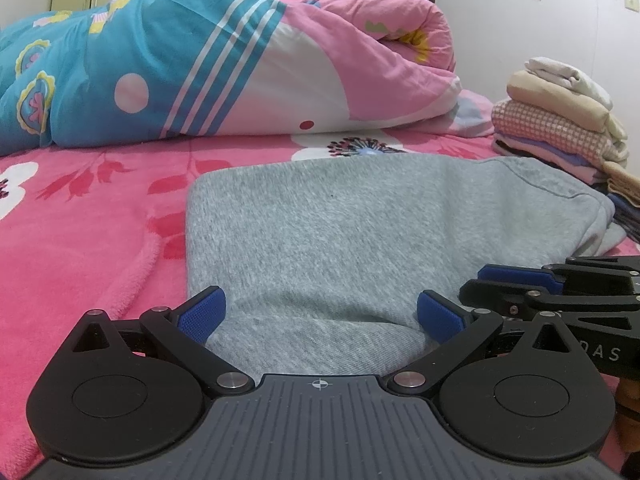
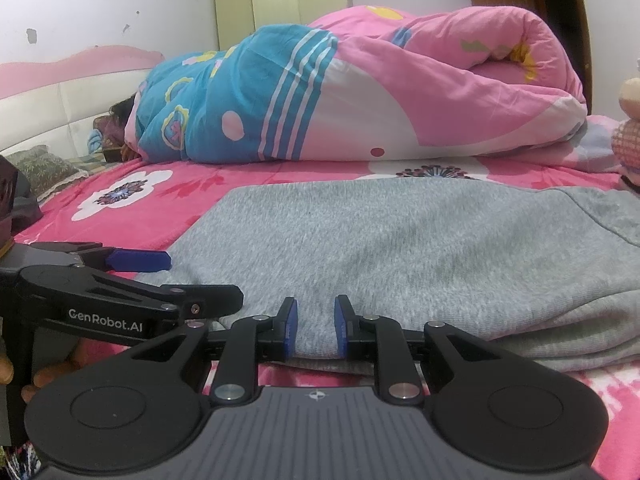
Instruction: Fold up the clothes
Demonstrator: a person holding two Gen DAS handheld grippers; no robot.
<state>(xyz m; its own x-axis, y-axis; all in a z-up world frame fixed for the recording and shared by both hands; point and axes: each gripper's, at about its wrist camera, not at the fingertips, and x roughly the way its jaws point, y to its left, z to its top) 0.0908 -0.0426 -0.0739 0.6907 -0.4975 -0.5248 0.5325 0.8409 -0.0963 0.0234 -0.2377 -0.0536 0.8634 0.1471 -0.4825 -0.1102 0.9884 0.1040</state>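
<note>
- The grey garment (image 1: 360, 216) lies folded flat on the pink flowered bedspread (image 1: 80, 240), at the bed's near edge, its straight folded side toward the left and a seamed, rounded end toward the right.
- The left gripper (image 1: 322, 314) sits low at the garment's near edge with its jaws spread wide; the blue pads (image 1: 202, 316) stand well apart over the grey cloth and clamp nothing.
- The right gripper (image 2: 316, 330) is at the same near edge, just beside the left one. Its jaws are drawn close, leaving a narrow gap, and a ridge of the grey garment's (image 2: 400, 248) near fold sits between the pads; whether the pads actually press the cloth I cannot tell.
- In the right wrist view the left gripper (image 2: 138, 261) reaches in from the left over the garment's near left corner, and fingers of the person's hand (image 2: 48, 378) show beneath its body.
- A stack of folded clothes (image 1: 560, 120) stands at the bed's right side, just beyond the garment: white on top, then beige, pink check and purple layers.
- A rolled quilt (image 1: 200, 64), blue and pink, lies across the far part of the bed, well behind the garment.
- No containers are in view.
</note>
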